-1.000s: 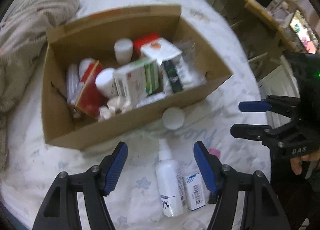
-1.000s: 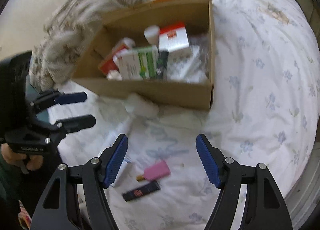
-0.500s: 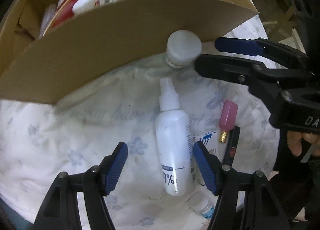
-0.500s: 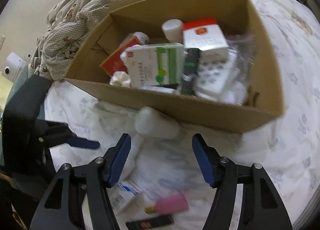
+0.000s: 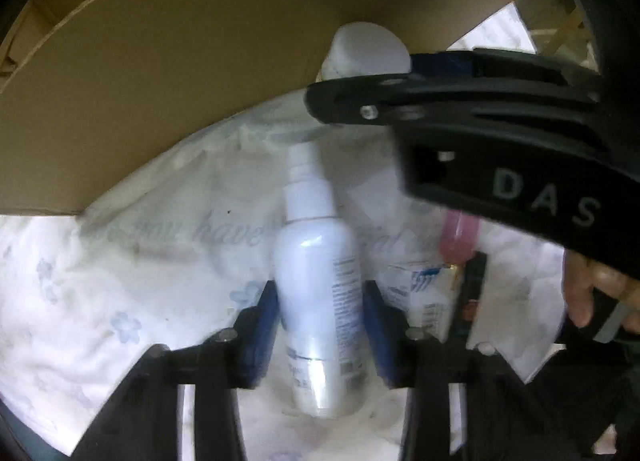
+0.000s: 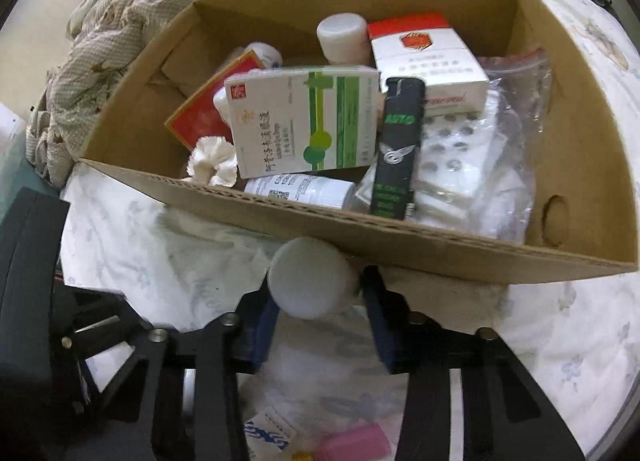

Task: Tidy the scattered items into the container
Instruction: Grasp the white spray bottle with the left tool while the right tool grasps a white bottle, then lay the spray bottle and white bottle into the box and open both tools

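Observation:
A white spray bottle [image 5: 320, 281] lies on the flowered sheet in front of the cardboard box [image 5: 200, 81]. My left gripper [image 5: 320, 321] points down over it, its jaws closing, and both blue pads touch the bottle's sides. A white round jar [image 6: 312, 281] lies against the box's near wall [image 6: 400, 233]. My right gripper [image 6: 316, 301] straddles the jar, its jaws closing, with the pads against it. In the left wrist view the same jar [image 5: 368, 49] shows behind the right gripper's black fingers [image 5: 400, 97].
A pink cap [image 5: 460, 237], a black tube [image 5: 472, 293] and a small blue-and-white carton [image 5: 420, 293] lie right of the bottle. The box holds a green-and-white carton [image 6: 308, 121], a black lighter [image 6: 396, 153] and blister packs [image 6: 460, 153]. A crumpled blanket [image 6: 112, 21] is heaped behind.
Both grippers have come down toward the sheet. The left jaws have narrowed onto the spray bottle, and the right jaws have moved up to the box wall and narrowed onto the jar.

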